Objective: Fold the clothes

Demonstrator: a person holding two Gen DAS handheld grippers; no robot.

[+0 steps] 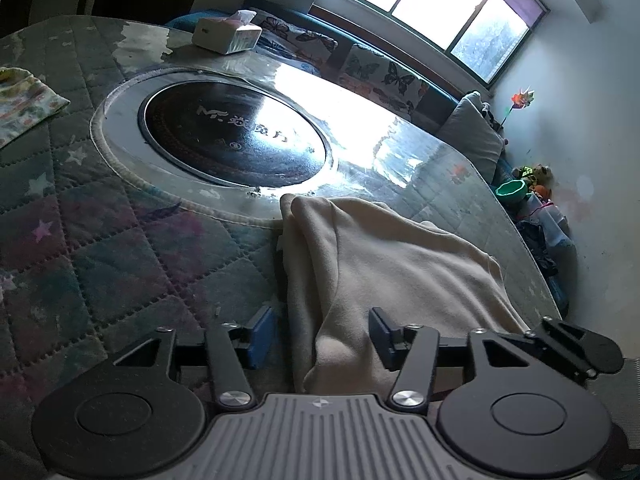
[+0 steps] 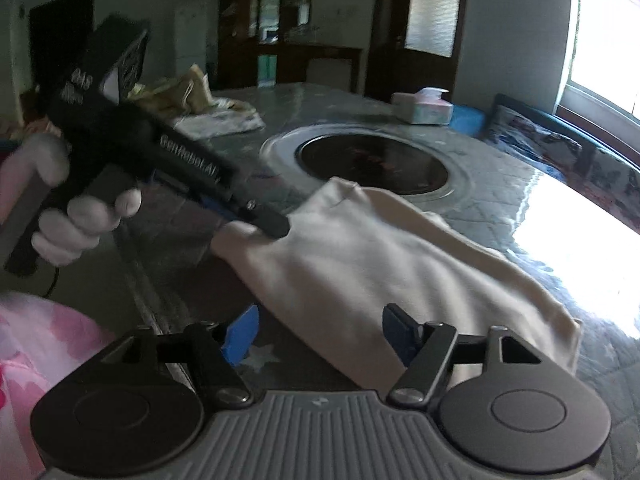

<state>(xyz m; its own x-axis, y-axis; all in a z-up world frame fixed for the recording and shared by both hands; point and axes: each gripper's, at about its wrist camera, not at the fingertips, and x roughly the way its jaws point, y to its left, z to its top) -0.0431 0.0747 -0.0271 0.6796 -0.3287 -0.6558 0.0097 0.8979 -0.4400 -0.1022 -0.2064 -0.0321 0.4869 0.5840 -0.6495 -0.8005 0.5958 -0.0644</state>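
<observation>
The cream garment (image 2: 384,264) lies on the quilted tabletop (image 1: 100,240) just beside the round inset hob (image 1: 236,140). The left gripper (image 1: 322,336) has its jaws wide astride the cloth's near edge, seemingly not pinching it. The right gripper (image 2: 320,338) is likewise spread wide at its corner.

My left wrist camera sits low over the quilted table (image 1: 100,248), tilted, looking along my fingers toward the window (image 1: 432,4). My right wrist camera sits close above the near table edge, facing into the room. Both catch the cream garment (image 1: 392,272), the round cooktop (image 2: 372,164) and the tissue box (image 2: 422,108).
</observation>
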